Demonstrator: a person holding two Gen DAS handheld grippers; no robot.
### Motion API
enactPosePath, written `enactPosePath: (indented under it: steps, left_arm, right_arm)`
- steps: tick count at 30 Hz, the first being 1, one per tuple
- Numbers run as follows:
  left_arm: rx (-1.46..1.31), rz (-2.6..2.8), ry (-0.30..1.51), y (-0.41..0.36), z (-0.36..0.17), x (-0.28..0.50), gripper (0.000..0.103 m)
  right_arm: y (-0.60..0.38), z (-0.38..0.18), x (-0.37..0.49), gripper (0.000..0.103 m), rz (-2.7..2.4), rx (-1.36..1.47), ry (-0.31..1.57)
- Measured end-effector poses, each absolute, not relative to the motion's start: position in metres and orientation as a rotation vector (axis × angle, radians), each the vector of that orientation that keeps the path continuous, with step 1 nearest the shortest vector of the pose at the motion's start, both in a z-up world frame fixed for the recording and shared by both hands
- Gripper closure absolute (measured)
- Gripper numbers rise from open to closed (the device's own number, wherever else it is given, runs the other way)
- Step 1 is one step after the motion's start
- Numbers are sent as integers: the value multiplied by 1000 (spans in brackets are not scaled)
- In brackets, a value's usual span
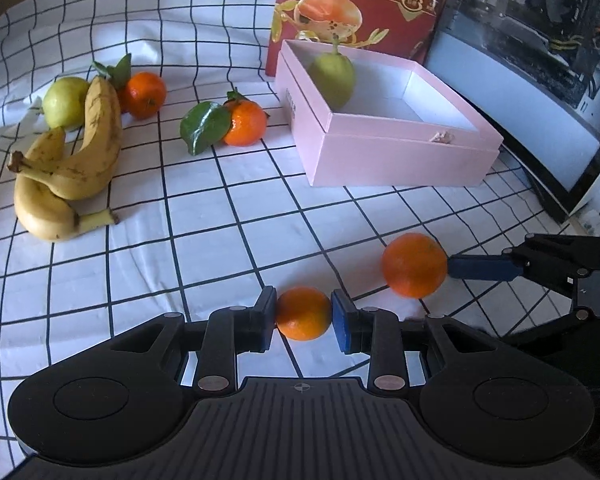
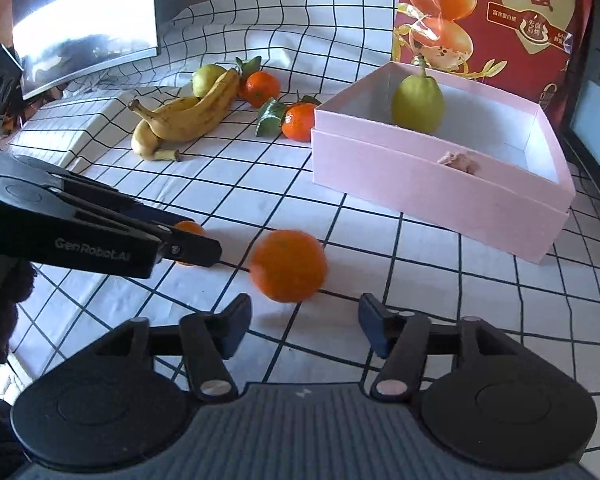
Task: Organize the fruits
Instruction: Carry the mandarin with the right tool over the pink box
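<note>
My left gripper is shut on a small mandarin, low over the checked cloth; the same mandarin shows partly hidden behind the left gripper's fingers in the right wrist view. My right gripper is open, with a larger orange just ahead of its fingertips on the cloth. That orange touches a blue right finger pad in the left wrist view. A pink box holds a green pear. The box and pear also show in the right wrist view.
Two bananas, a green pear and two leafy mandarins lie at the far left. A red printed carton stands behind the box. A monitor stands on the right.
</note>
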State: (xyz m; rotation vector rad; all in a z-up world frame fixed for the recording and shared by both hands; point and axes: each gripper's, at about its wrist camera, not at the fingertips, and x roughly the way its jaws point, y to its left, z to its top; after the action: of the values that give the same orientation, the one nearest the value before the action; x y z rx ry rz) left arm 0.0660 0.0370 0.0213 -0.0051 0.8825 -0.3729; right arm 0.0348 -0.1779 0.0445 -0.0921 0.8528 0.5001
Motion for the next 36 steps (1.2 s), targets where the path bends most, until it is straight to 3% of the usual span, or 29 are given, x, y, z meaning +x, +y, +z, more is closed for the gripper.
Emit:
enactPosePath:
  steps: [6,12,19,21,25,36]
  left_arm:
    - [-11,-378,869,39,19,64,69]
    - [-65,-418,894,52,20,66,69]
    - [-68,-419,884,62,20,61,69]
    - [-60,-419,882,61,19,61,69]
    - [-6,-430,887,56,21,56,69]
    - [162,-453,904,40,26,49,70]
  right_arm:
    - [-170,41,30,6,538,-112,876]
    - [-160,40,26,2,527,-167,891]
    - [-163,44,41,31,483,-153,859]
    - [-162,45,48,34,470,-147,843]
    - [-156,49,57,60,491,-165,841]
    - [-183,62,51,60,422,-190,835]
